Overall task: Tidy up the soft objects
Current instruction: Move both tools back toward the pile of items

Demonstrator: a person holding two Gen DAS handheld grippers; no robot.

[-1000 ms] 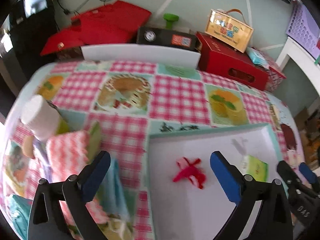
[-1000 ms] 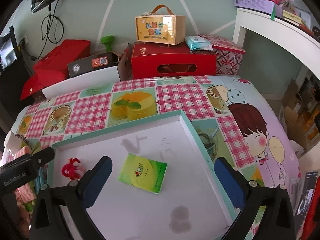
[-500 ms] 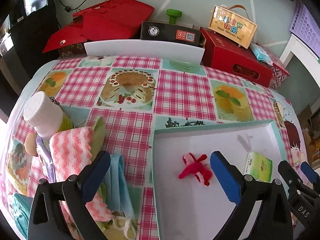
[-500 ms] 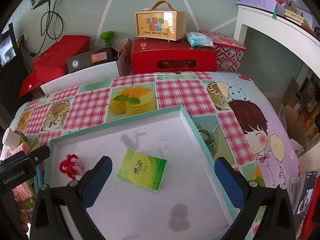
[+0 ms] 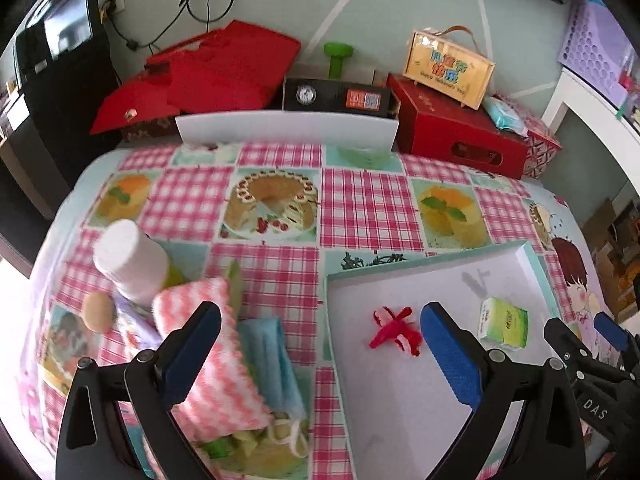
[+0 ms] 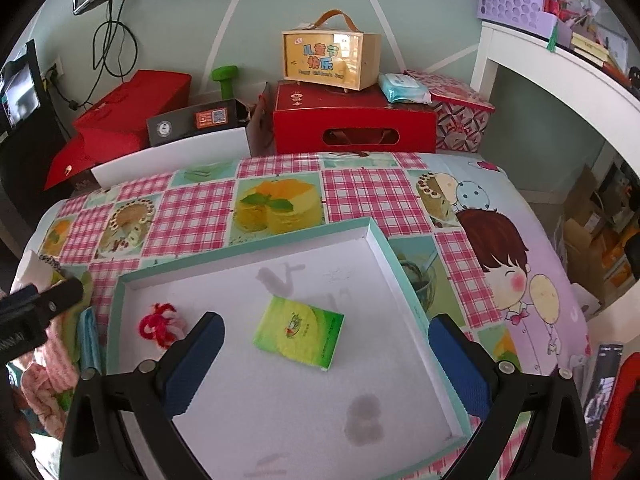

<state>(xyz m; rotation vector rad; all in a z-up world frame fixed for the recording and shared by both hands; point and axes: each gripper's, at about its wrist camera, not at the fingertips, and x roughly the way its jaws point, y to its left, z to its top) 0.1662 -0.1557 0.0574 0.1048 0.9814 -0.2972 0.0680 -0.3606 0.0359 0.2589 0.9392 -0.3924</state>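
While I hold both tools over the table [image 5: 360,204], its cloth of pink checks and cake pictures fills most of what I see. On it, toward my right, lies the shallow white tray [image 6: 404,276] with a teal rim, the largest thing on the cloth. At the far edge a white board [image 5: 286,128] stands upright, with red boxes [image 6: 354,118] and a yellow carry case [image 6: 330,60] behind it.

My left gripper [image 5: 318,348] is spread wide, nothing between its blue pads; it hangs over the tray's left rim, one finger above the soft pile and the other above the tray floor. My right gripper [image 6: 326,364] is likewise wide open and empty, above the tray's near half.

The soft pile sits on the cloth just left of the tray: a pink-and-white zigzag cloth [image 5: 216,364] lies on top, tilted, with a light blue cloth [image 5: 272,356] touching its right side and yellow-green fabric under both. A white-capped bottle [image 5: 130,258] stands just behind the pile.

Inside the tray, the green tissue pack [image 6: 299,332] lies flat near the middle, and the red fuzzy string [image 6: 157,324] rests near the left wall, well apart from the pack
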